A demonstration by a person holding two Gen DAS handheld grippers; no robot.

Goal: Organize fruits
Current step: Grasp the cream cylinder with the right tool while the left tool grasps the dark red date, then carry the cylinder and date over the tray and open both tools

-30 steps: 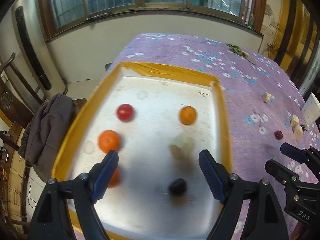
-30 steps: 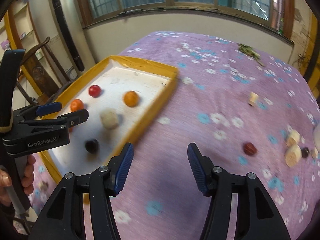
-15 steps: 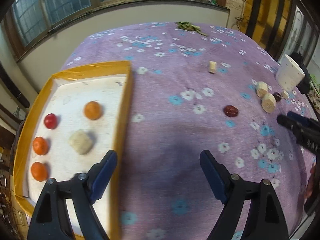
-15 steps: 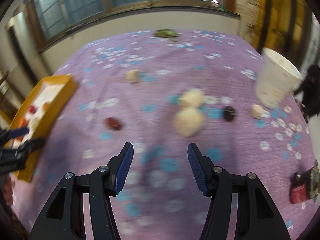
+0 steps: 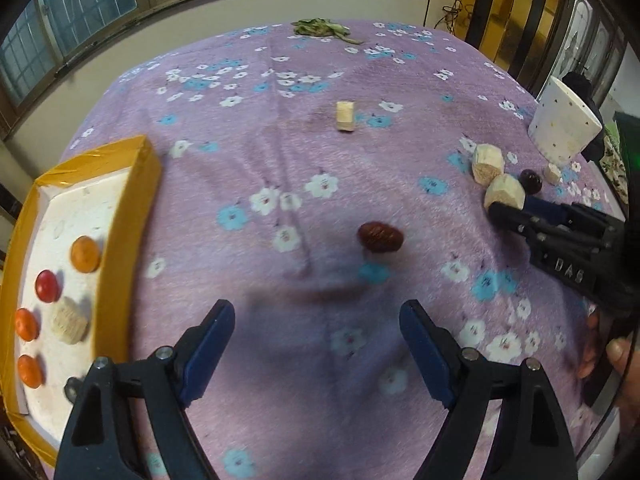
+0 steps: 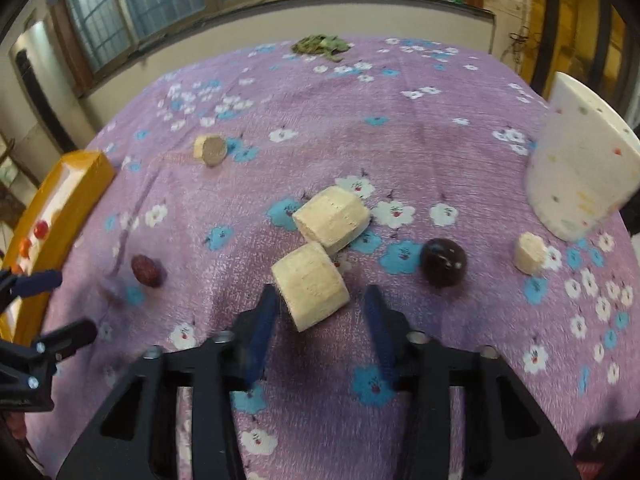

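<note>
Fruits lie in two groups: small orange rounds [image 5: 85, 254] and a red round [image 5: 47, 286] sit inside the yellow-rimmed white tray [image 5: 148, 184] at the table's left, while a wrinkled dark-red date-like fruit [image 5: 379, 237], a glossy dark plum-like ball [image 6: 443, 262] and several pale cork-coloured chunks remain loose on the purple flowered cloth [image 5: 280, 152].

Risks, judged: the nearest pale faceted chunk [image 6: 311, 283] touches a second chunk [image 6: 332, 216] behind it, so a skewed squeeze could push both or roll the near one out from between the pads. The round dark ball just beside could be nudged and roll. A white spotted paper cup [image 6: 576, 168] stands near enough to be knocked by a wide swing.

Right gripper [image 6: 320, 304]: jaws closing, the near chunk partly between them; left pad at or almost at its face, right pad apart. No firm pinch yet.

Left gripper [image 5: 316, 336]: spread wide, empty, poised over bare cloth short of the date-like fruit.
</note>
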